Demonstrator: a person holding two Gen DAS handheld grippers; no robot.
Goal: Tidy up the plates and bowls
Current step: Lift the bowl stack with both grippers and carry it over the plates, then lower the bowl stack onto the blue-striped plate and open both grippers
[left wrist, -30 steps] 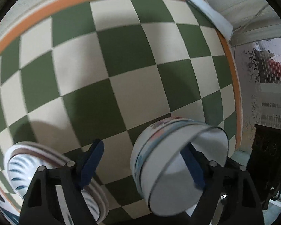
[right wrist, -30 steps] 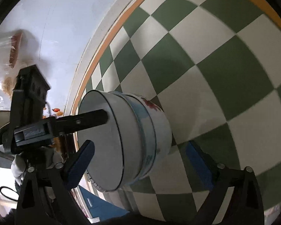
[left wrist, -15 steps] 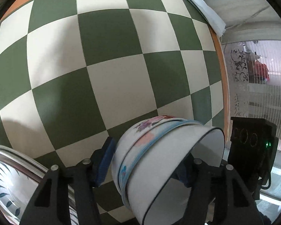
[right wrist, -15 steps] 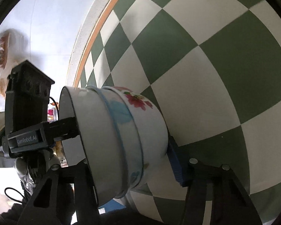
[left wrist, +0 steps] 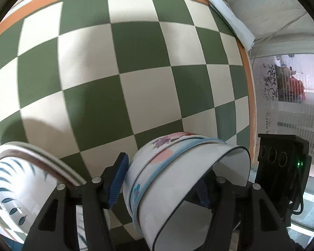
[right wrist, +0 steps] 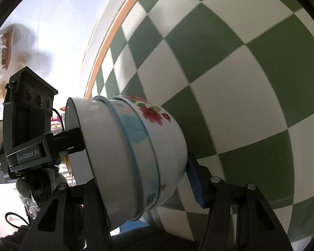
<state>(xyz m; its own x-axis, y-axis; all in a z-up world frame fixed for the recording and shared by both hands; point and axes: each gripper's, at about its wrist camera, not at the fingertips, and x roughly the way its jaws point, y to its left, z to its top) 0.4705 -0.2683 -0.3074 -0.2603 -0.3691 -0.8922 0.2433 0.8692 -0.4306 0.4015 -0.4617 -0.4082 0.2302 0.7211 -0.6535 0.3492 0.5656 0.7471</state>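
The jaws of both grippers are closed on the same stack of bowls [left wrist: 178, 179]; the left gripper [left wrist: 159, 184] has one blue pad against the stack's base and the other inside the mouth of the innermost bowl, and the right gripper [right wrist: 140, 179] grips it the same way from the other side, one pad on the base at the right of its view, the other finger hidden behind the rim, so its inner contact cannot be seen. The stack [right wrist: 131, 150] looks like three nested bowls, a flowered one outermost, a blue-rimmed one in the middle, a plain white one with a dark rim innermost; it lies tipped on its side, held off the checked worktop [left wrist: 136, 67]; its axis runs across each pair of jaws, mouth towards the near right in the left view and towards the left in the right view. A pile of plates [left wrist: 27, 179] with a blue leaf pattern sits at the near left, just beside the left gripper, so the left hand is nearer to it. Judging by this, the coming move turns on righting the stack, base down, and setting it on open worktop beside the plates.
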